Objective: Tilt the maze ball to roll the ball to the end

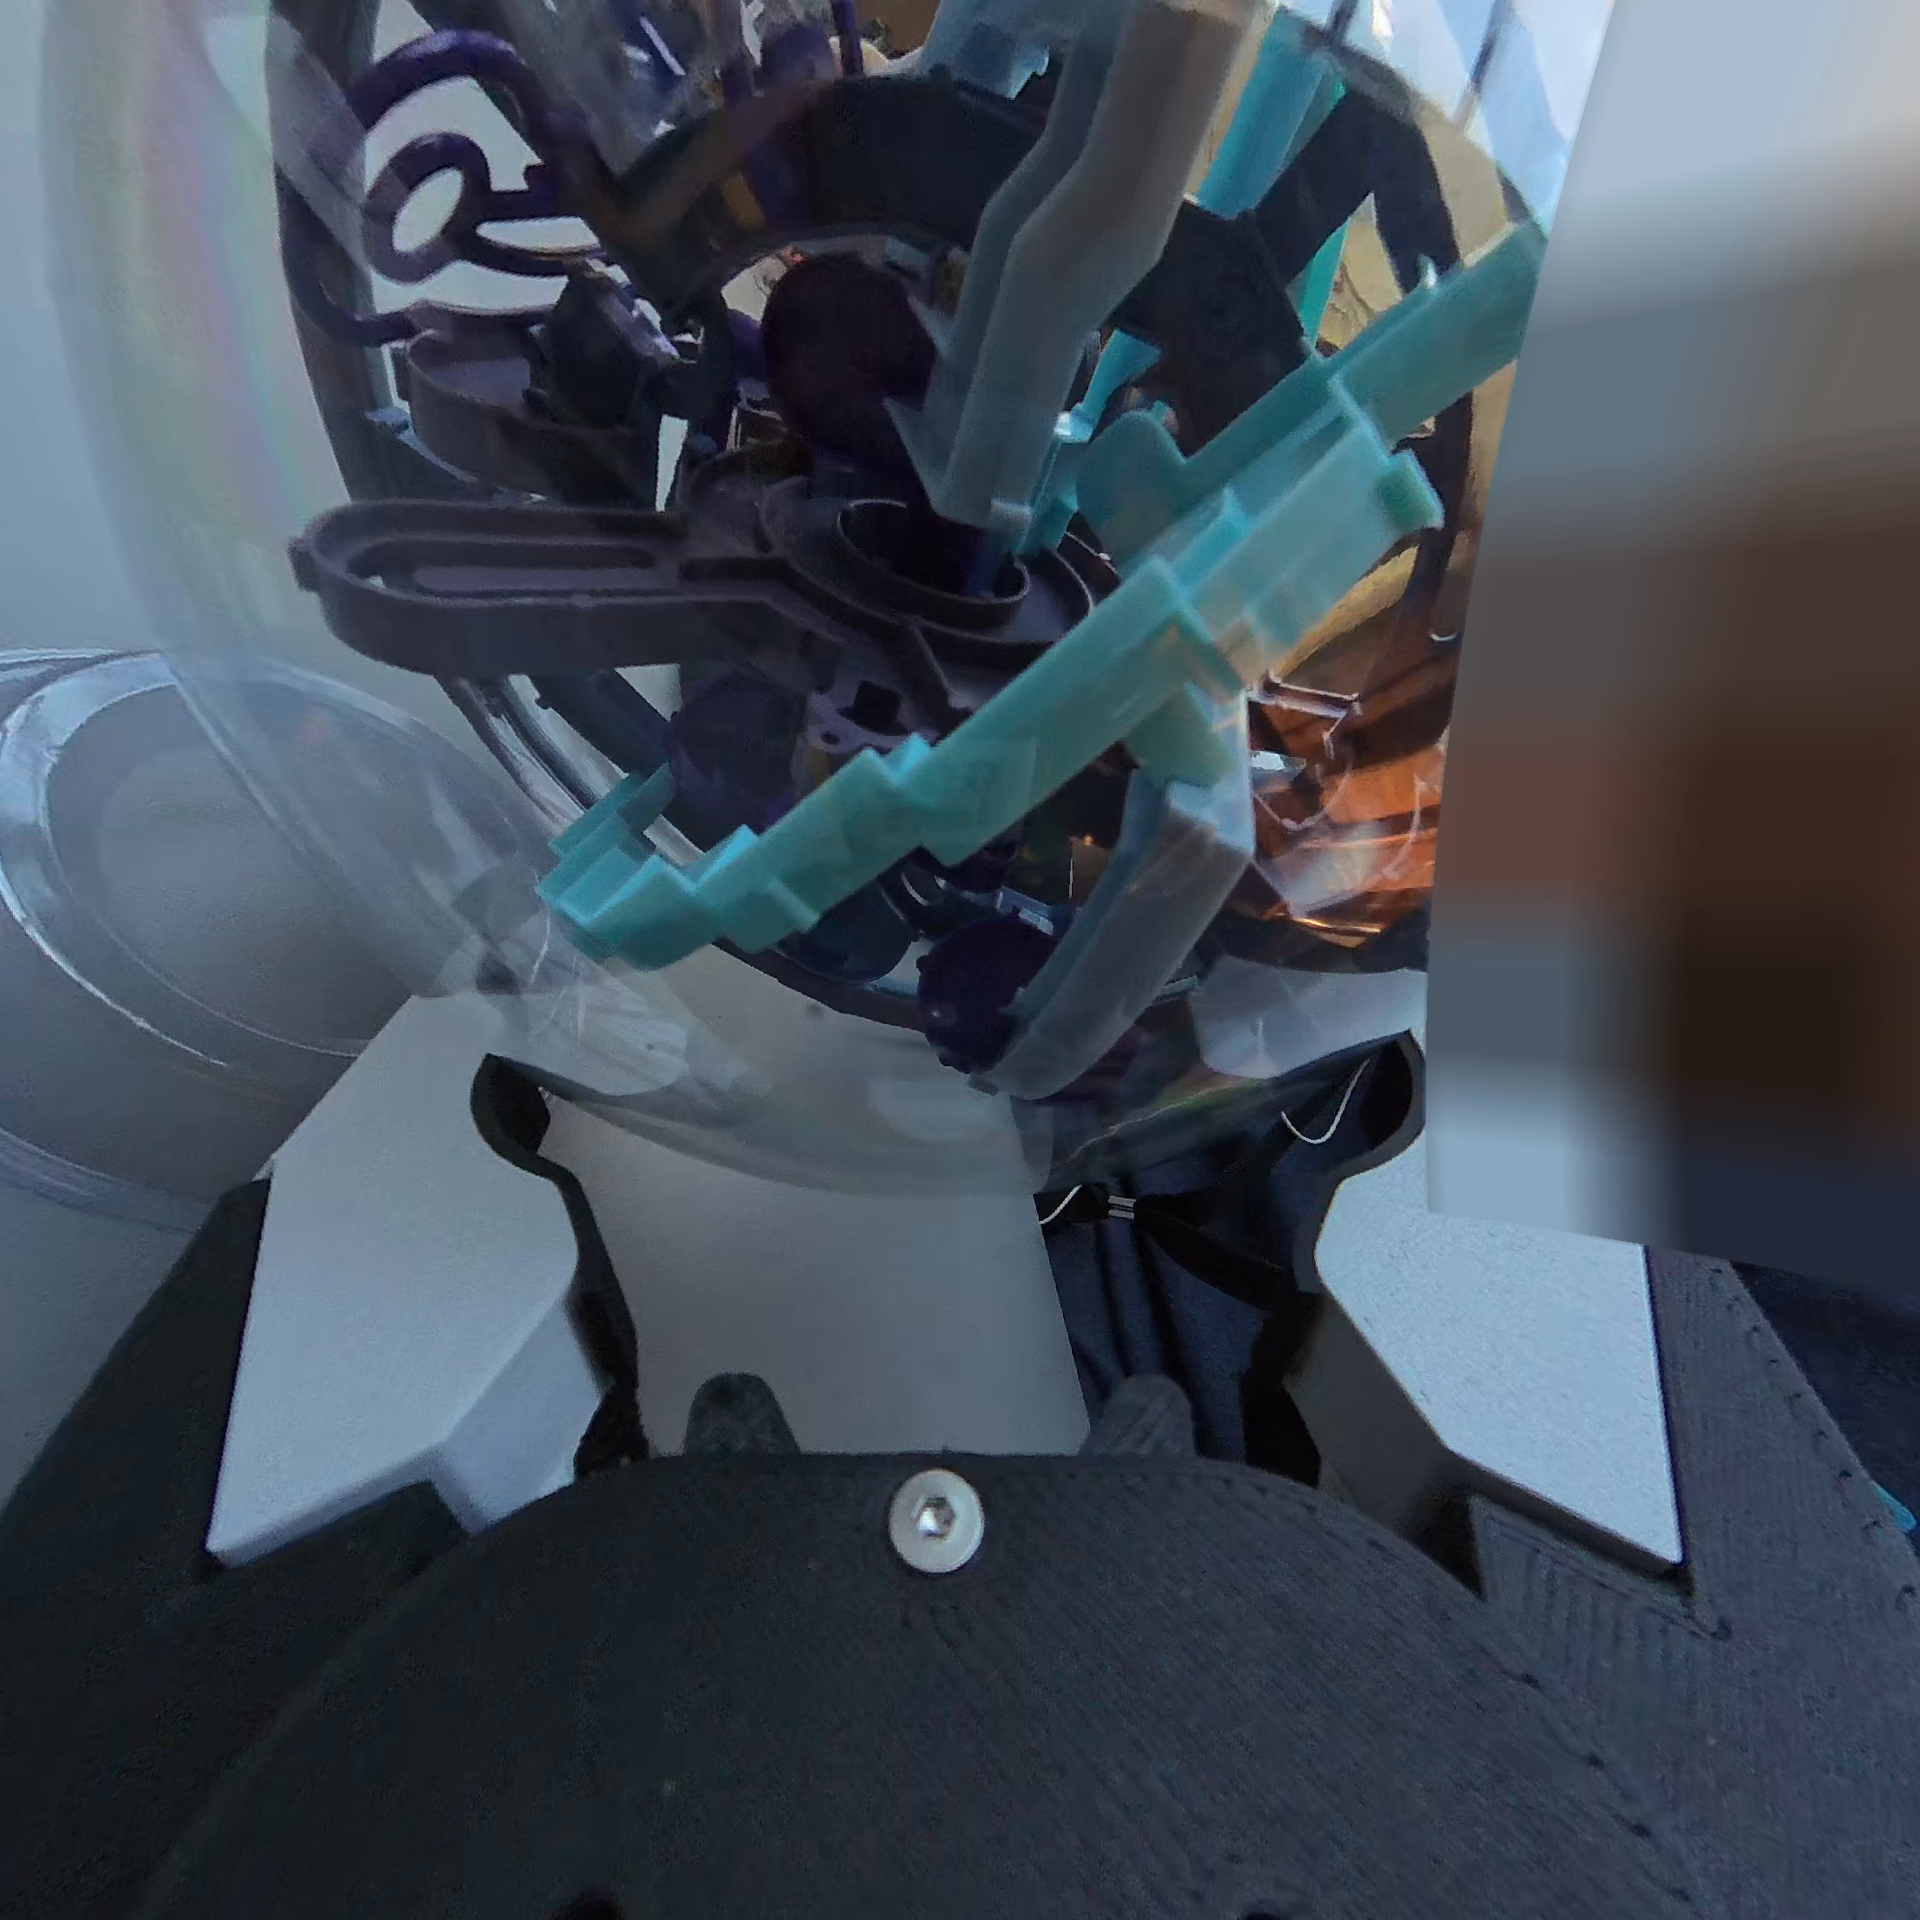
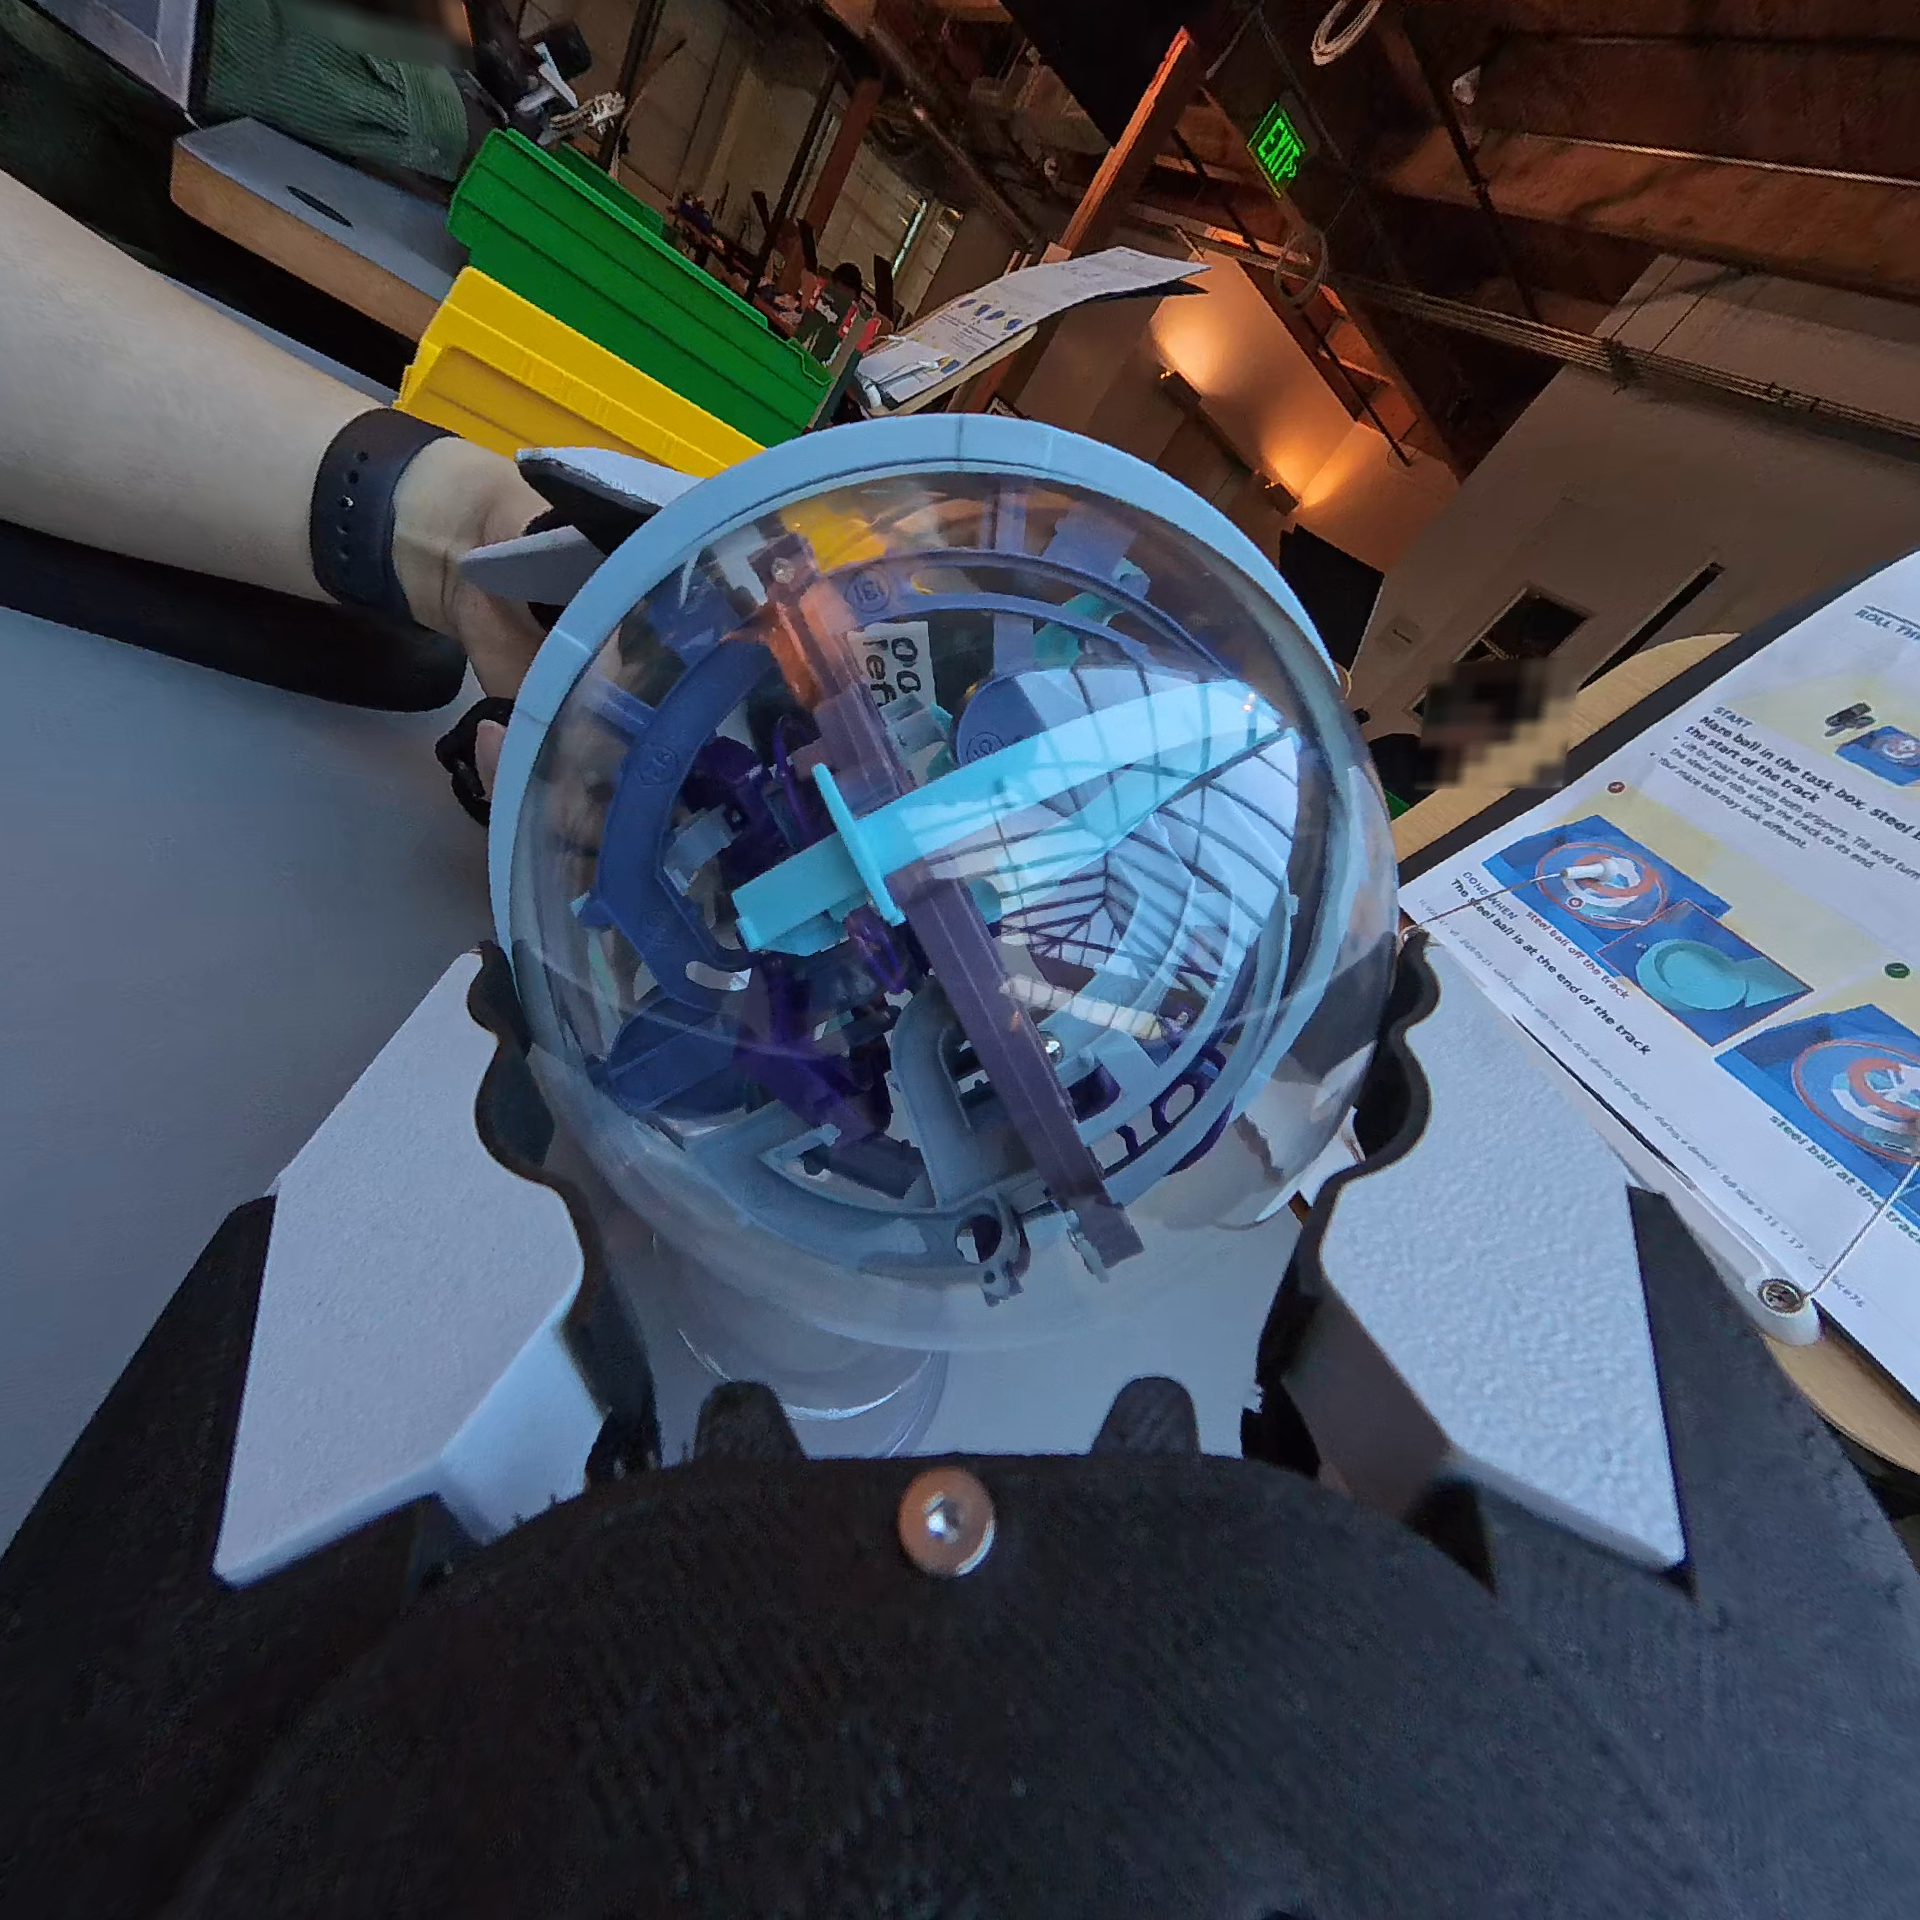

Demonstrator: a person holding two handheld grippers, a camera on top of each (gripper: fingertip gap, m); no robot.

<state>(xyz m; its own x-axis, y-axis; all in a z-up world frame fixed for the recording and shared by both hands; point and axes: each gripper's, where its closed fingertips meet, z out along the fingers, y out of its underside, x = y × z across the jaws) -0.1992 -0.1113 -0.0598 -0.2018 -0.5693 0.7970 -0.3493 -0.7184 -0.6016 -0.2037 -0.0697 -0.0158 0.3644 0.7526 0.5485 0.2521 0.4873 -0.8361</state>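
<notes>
Behind you it's a big workshop space with wood beams, warm wall lights and a lit green sign (image 2: 1280,156) up high, plus a stack of green and yellow bins (image 2: 613,322) at the far left end of the grey table (image 2: 156,935). Your right gripper (image 2: 940,1049) is clamped on the maze ball (image 2: 935,894), its dark pads pressing the clear shell from both sides, so the sphere sits lifted off the table and fills the middle of the right wrist view. You can see the pale grey band (image 2: 935,442) running around its far edge and the tangle of blue, purple and teal tracks (image 2: 831,894) inside. I can't pick out the little steel ball in there for sure, too much clutter and glare. Your left gripper (image 1: 951,1081) is on it too, from the far left side: in the left wrist view the curved shell (image 1: 831,727) is wedged right between the white fingers (image 1: 343,1299), so it's clenched on the ball as well. In the right view its grey finger tips (image 2: 582,520) poke out at the ball's far left rim, with your hand (image 2: 468,540) and a dark wristband (image 2: 358,509) behind them. Off to the right, a printed instruction sheet (image 2: 1683,935) leans on a board. A clear round stand (image 1: 187,883) sits on the table left of the ball in the left view.
</notes>
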